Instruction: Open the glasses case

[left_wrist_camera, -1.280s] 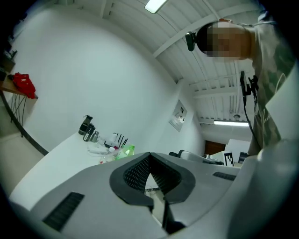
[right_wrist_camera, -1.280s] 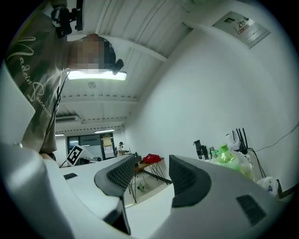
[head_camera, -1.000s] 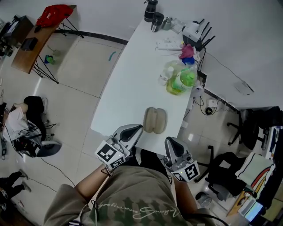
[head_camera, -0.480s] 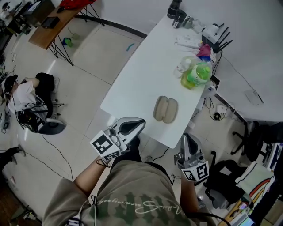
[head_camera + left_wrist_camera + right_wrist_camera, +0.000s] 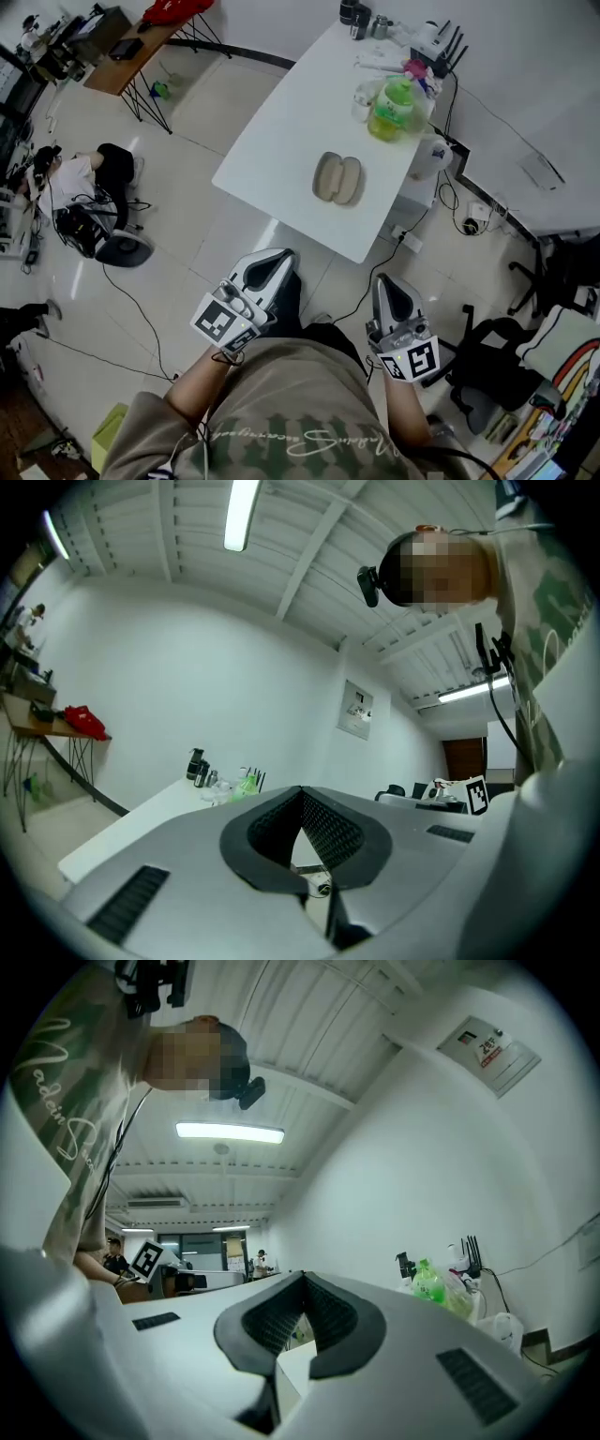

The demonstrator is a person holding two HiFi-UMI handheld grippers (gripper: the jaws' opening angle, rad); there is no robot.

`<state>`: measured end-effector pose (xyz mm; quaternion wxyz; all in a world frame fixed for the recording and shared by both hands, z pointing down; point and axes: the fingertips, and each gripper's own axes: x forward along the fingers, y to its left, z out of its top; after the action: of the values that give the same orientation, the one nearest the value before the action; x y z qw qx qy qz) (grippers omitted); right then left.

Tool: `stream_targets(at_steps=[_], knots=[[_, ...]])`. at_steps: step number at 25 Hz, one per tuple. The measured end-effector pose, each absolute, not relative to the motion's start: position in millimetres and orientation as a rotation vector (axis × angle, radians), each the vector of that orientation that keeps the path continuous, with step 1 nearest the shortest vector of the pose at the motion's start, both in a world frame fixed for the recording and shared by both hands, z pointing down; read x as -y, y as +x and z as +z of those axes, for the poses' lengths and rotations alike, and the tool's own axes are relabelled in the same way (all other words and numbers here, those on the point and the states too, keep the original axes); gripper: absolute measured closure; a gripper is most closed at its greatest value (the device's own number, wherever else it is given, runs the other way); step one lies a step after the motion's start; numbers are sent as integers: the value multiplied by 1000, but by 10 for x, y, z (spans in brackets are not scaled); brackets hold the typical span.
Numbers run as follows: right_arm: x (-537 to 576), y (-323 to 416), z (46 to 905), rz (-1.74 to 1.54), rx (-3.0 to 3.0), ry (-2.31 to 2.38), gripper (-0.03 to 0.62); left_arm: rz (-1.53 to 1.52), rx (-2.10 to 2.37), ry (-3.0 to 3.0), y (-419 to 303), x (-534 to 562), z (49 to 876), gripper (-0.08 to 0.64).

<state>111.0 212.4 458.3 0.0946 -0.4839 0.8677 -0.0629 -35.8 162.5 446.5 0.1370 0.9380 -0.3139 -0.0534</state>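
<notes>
On a white table [image 5: 281,131], rounded beige glasses case [image 5: 337,178]; left tool [image 5: 270,257], right tool [image 5: 388,283] clenched

The left gripper [image 5: 269,262] and right gripper [image 5: 391,287] are held out level, side by side. Both pairs of jaws are seen pressed fully together.

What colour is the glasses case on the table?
The case is beige; the head view shows it best.
</notes>
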Motion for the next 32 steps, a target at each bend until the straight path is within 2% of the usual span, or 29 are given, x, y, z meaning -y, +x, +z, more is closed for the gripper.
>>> stream_targets(at_steps=[6,11,19,32], knots=[[-2707,957,4489,-140,-2592,-1450,583,-117,953,2724,-256,-2401,4451,554],[-2899,869,4338,-123,-2538,-1472,583,-158,909,2742,-230,-2636,4351,554],[-2965,528,4206,-60,-2577,-1507,583,-214,980,2751,-594,-2609,4174,554],[-3019,433,4277,-130,-2504,-1628,583,-203,909,2767,-791,-2671,4200,554]])
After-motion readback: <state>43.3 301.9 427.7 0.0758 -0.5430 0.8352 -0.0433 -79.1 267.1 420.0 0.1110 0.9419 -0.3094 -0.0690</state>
